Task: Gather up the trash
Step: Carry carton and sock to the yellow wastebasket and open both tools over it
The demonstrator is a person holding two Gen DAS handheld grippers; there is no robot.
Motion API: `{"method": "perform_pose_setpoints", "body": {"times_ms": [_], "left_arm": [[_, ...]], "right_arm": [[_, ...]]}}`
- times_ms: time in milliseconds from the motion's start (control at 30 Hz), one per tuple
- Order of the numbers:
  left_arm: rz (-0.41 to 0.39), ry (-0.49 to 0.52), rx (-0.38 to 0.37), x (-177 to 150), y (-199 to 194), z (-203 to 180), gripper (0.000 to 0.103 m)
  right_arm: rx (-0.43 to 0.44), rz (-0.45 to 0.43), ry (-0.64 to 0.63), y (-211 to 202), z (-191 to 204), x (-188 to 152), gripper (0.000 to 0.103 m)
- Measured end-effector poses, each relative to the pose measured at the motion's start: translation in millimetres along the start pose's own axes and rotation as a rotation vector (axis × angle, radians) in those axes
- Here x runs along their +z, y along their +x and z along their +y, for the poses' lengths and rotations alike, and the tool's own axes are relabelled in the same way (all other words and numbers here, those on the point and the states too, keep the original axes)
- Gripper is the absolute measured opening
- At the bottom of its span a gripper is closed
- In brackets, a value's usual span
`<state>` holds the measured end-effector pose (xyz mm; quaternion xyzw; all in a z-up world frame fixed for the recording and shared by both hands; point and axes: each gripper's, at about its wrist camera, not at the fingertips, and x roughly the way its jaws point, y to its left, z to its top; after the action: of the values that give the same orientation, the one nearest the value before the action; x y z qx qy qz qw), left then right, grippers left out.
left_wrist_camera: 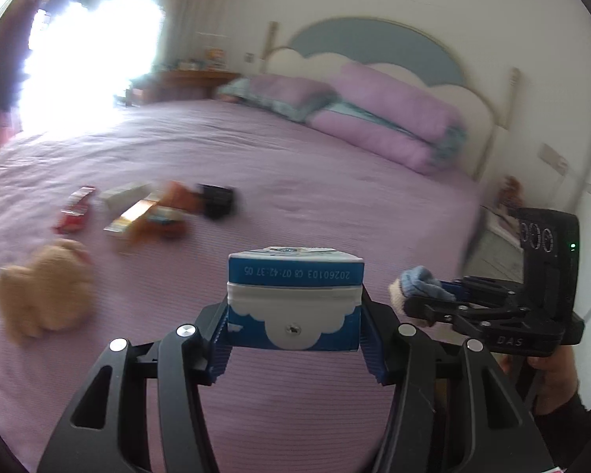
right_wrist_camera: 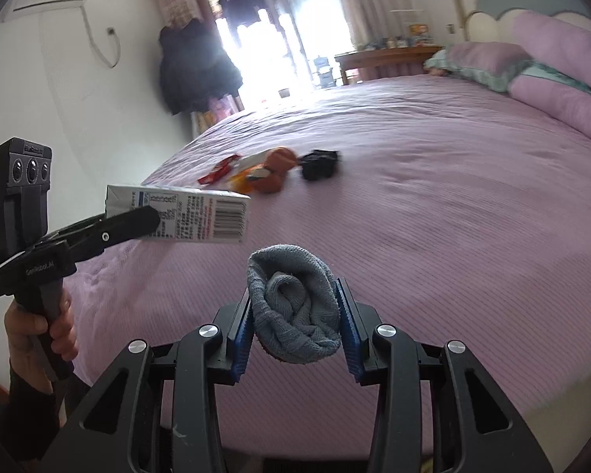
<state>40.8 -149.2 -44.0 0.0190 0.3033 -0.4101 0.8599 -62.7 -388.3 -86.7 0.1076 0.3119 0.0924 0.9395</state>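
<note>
1. The left gripper [left_wrist_camera: 293,315] is clamped on a small drink carton [left_wrist_camera: 294,299], its blue pads pressing both side walls; the carton is held in the air above the near part of the bed [left_wrist_camera: 335,165].
2. From the left wrist view the carton shows a blue end with a white cloud pattern, a foil-sealed straw hole and a printed date code along the blue band on top. From the right wrist view its long side is white with fine print and a barcode [right_wrist_camera: 229,218].
3. The right gripper [right_wrist_camera: 295,315] is clenched on a rolled grey sock [right_wrist_camera: 293,307], which bulges between its blue pads, also held over the bed's near edge.
4. A hand [right_wrist_camera: 39,331] grips the left gripper's handle.
5. More litter lies toward the bed's left side: a red wrapper [left_wrist_camera: 75,209], a pale box [left_wrist_camera: 124,197], an orange packet [left_wrist_camera: 165,209] and a black object [left_wrist_camera: 216,199], blurred and close together.
6. A tan plush toy [left_wrist_camera: 45,289] sits near the bed's left edge, nearer than the litter.
7. Purple pillows [left_wrist_camera: 386,114] lie at the headboard end.
</note>
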Motion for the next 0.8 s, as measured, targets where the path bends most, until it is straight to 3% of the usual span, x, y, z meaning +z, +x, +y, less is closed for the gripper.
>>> {"method": "perform_pose_setpoints", "body": {"times_ms": [333, 600, 667, 733, 800], "left_arm": [[0.171, 0.146, -0.263, -39, 78, -128, 0.054], [0.31, 0.227, -0.373, -74, 133, -202, 0.054], [0.332, 0.25, -0.38, -82, 138, -214, 0.054], [0.355, 0.27, -0.386, -88, 143, -223, 0.054], [0.377, 0.284, -0.388, -94, 149, -229, 0.054]], "right_arm": [[-0.299, 0.006, 0.228, -101, -95, -102, 0.038], [-0.392, 0.127, 0.399, -109, -144, -179, 0.038], [-0.426, 0.172, 0.428, -105, -150, -192, 0.042], [-0.471, 0.188, 0.448, -107, -160, -200, 0.075], [-0.526, 0.175, 0.466, -112, -167, -204, 0.077]]}}
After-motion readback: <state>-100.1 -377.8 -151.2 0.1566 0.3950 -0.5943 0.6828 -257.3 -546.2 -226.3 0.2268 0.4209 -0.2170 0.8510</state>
